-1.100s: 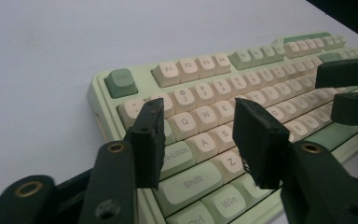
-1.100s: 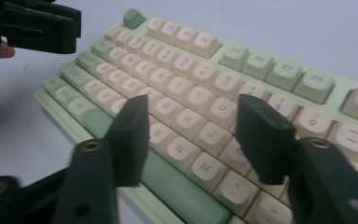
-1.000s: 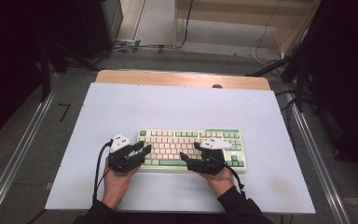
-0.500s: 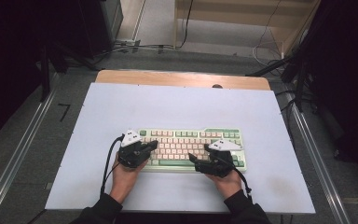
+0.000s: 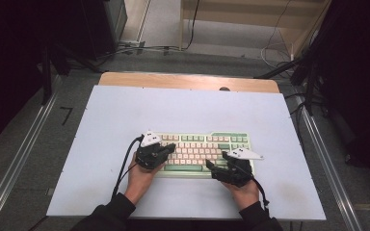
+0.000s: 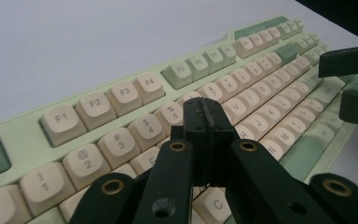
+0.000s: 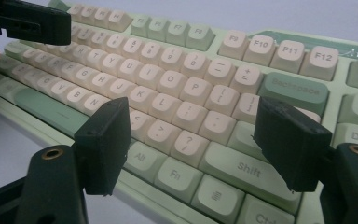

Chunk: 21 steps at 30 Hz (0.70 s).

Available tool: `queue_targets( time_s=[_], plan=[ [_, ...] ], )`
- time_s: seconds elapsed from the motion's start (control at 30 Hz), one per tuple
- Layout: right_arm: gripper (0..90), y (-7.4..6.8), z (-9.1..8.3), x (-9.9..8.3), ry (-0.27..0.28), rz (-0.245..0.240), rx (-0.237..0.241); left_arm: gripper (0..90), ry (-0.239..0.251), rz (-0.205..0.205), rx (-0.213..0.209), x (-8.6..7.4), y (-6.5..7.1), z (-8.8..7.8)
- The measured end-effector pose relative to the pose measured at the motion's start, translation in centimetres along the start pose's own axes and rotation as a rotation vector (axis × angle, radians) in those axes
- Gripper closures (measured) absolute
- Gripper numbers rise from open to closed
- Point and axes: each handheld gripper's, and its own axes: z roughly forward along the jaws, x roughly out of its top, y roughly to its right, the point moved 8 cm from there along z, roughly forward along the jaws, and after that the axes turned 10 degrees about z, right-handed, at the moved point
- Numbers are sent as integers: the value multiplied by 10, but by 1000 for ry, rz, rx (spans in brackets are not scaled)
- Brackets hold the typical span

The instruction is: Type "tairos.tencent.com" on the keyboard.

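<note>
keyboard – near-left corner hidden under left gripper, near-right corner under right gripper. key legends too small to read in high view. in left gripper view, closed jaws cover letter keys behind them – keyboard cut off by frame edges.

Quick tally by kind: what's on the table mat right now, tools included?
Keyboard, green case with cream keys: 1
Handheld grippers: 2, the left gripper shut and the right gripper open
White table mat: 1
Total: 4
</note>
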Motion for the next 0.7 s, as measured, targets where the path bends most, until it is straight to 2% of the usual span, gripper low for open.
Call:
queue_targets(
  time_s=[0.7],
  plan=[
    [261, 10, -11, -3, 14, 24, -31, 900, -42, 20, -2, 2, 6, 17]
  ],
)
